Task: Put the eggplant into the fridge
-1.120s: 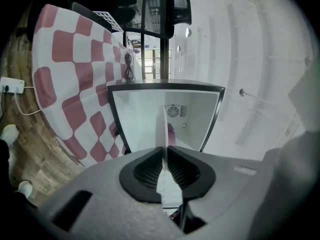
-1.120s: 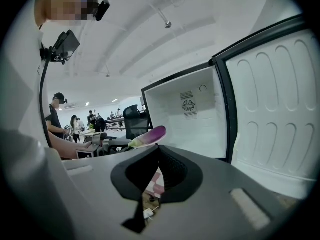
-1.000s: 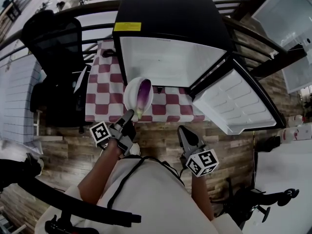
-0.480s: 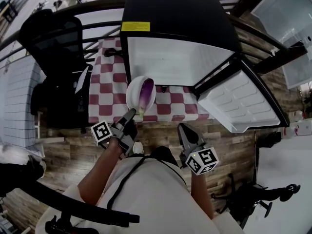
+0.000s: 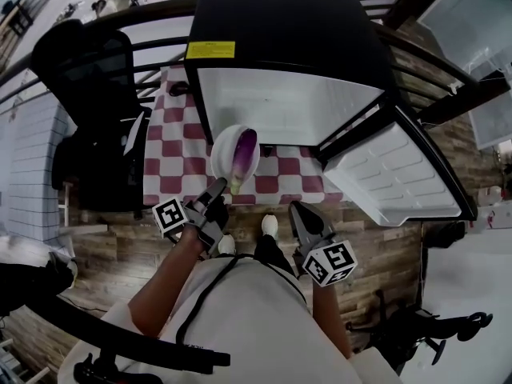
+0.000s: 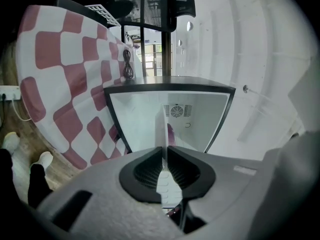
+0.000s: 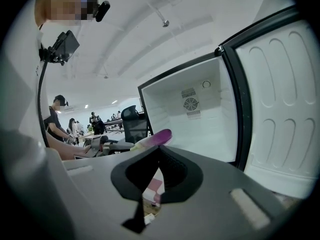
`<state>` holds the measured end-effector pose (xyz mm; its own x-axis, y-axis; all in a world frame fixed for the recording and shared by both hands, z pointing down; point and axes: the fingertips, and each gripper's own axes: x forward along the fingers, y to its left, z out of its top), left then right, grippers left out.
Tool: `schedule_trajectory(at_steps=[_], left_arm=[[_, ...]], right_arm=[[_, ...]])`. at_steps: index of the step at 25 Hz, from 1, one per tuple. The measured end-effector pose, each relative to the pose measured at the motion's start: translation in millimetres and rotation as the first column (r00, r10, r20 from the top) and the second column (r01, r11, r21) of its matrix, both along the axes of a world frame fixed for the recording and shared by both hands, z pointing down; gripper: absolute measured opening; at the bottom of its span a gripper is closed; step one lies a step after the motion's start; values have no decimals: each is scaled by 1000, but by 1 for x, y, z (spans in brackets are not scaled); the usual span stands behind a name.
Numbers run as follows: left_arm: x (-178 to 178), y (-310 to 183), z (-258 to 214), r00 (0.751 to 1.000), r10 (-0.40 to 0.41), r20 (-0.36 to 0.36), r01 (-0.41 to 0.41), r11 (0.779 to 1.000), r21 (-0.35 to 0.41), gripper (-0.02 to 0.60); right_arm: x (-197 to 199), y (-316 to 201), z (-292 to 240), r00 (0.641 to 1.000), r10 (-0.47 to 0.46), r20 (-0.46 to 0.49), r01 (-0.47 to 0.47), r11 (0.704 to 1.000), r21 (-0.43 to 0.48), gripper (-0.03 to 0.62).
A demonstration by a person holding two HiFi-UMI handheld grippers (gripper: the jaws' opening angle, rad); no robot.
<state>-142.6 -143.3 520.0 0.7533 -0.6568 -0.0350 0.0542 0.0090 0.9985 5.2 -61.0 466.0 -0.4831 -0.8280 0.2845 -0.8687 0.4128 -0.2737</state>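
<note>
Pinches the near rim of a white bowl (image 5: 221, 146) with the left claw (image 5: 217, 190), pads tight on the thin edge. Carries the eggplant (image 5: 242, 154) inside that bowl, just beyond the claw tips, long axis running away from the claw: purple end toward the open fridge (image 5: 280, 106), pale stem end nearest. Holds the bowl over the checked cloth (image 5: 172, 158) on the counter, just before the fridge mouth. Holds the right claw (image 5: 300, 214) pressed together and empty, near the swung-out door (image 5: 396, 174). Likely calls for a straight push forward from the left claw, the nearer one.
</note>
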Motion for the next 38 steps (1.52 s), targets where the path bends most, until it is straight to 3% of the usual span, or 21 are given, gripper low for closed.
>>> schedule_trajectory(at_steps=[9, 19, 27, 38], left_arm=[[33, -32, -8, 997, -78, 0, 79, 997, 8, 38], [54, -64, -7, 989, -146, 24, 146, 989, 6, 38], [76, -77, 1, 987, -157, 44, 157, 988, -6, 38], [116, -79, 8, 980, -194, 33, 195, 981, -16, 38]], right_arm=[[23, -49, -6, 992, -126, 3, 126, 992, 21, 6], [50, -97, -12, 980, -201, 0, 200, 979, 40, 6], [65, -106, -3, 971, -237, 18, 237, 971, 14, 6], [79, -94, 9, 936, -349, 37, 350, 937, -11, 6]])
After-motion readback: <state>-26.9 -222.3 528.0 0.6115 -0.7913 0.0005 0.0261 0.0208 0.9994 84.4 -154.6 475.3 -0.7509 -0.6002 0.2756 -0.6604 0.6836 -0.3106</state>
